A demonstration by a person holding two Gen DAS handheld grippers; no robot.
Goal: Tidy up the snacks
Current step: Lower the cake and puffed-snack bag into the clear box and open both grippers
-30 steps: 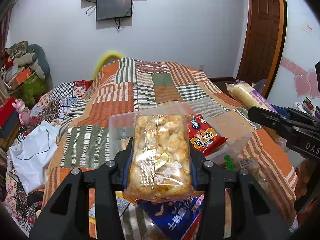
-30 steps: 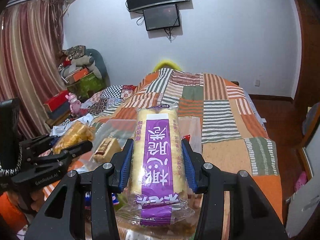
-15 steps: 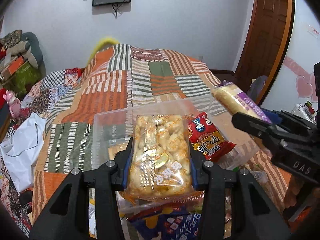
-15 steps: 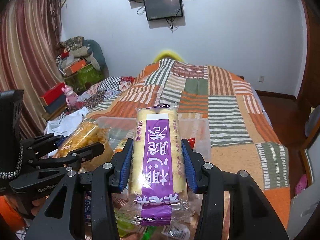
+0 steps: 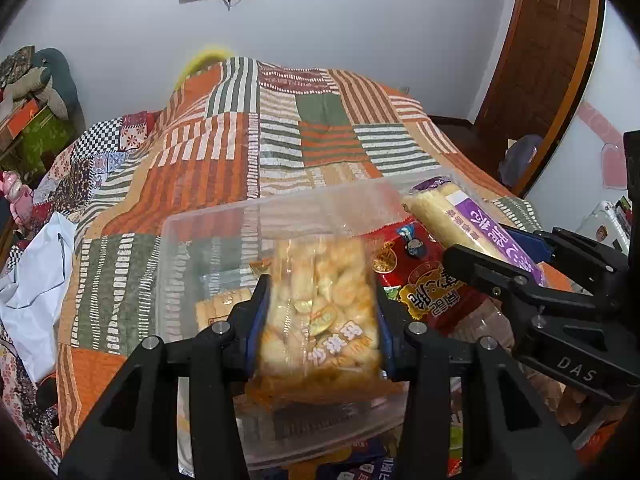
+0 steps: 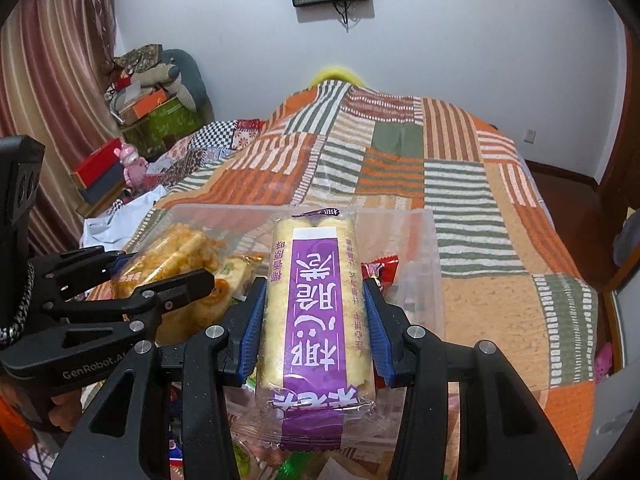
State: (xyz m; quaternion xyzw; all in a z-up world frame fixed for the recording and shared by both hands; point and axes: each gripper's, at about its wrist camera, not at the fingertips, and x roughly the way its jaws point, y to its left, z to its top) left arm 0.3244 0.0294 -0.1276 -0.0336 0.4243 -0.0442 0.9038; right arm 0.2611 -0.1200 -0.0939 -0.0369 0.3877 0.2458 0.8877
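Observation:
My left gripper (image 5: 318,300) is shut on a clear bag of golden fried snacks (image 5: 320,312), held over a clear plastic bin (image 5: 208,224) on the bed. A red snack packet (image 5: 424,280) and a biscuit pack (image 5: 216,308) lie inside the bin. My right gripper (image 6: 314,312) is shut on a long pale pack with a purple label (image 6: 316,300), also above the bin (image 6: 424,248). Each wrist view shows the other gripper: the right one (image 5: 472,252) at the right, the left one (image 6: 168,268) at the left with its golden bag (image 6: 172,256).
The bin rests on a patchwork bedspread (image 5: 280,148) in orange, green and white. More snack packets (image 5: 360,460) lie in front of the bin. White cloth (image 5: 36,280) hangs off the bed's left side. Boxes and toys (image 6: 132,128) crowd the left; a wooden door (image 5: 536,60) stands right.
Both grippers have come forward and down toward the bin with their packs still held. The bin now fills more of each view, and the purple pack hangs over its right end.

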